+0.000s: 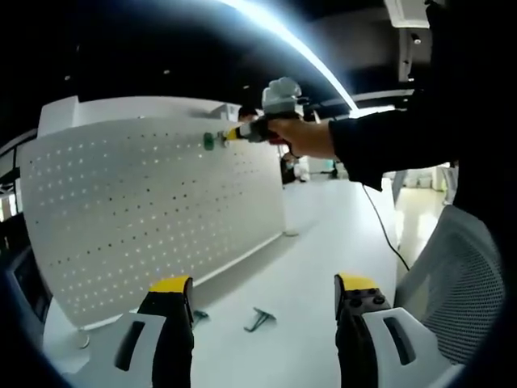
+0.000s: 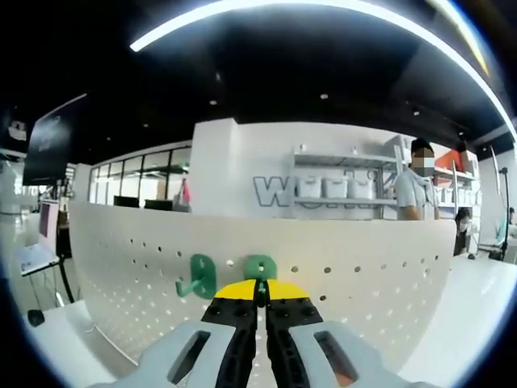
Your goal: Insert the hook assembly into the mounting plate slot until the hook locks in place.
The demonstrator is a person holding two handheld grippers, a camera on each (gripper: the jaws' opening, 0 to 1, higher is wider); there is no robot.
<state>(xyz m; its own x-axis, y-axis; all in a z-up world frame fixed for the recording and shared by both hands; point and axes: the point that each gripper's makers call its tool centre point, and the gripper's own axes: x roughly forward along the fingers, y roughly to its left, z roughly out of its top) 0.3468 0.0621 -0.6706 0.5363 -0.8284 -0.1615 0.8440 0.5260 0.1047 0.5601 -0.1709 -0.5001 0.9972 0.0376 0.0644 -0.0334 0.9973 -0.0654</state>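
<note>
My right gripper [image 2: 260, 301], jaws clenched on a green hook [image 2: 260, 268], presses it against the upper row of the white pegboard [image 2: 363, 267]; a second green hook [image 2: 198, 277] already hangs just beside it at nine o'clock. My left gripper [image 1: 262, 293] idles with jaws released over the white table [image 1: 323, 242], where a dark loose hook [image 1: 259, 318] lies between the tips. I judge insertion is in hand; next, a firm seat until it locks. I see no containers.
</note>
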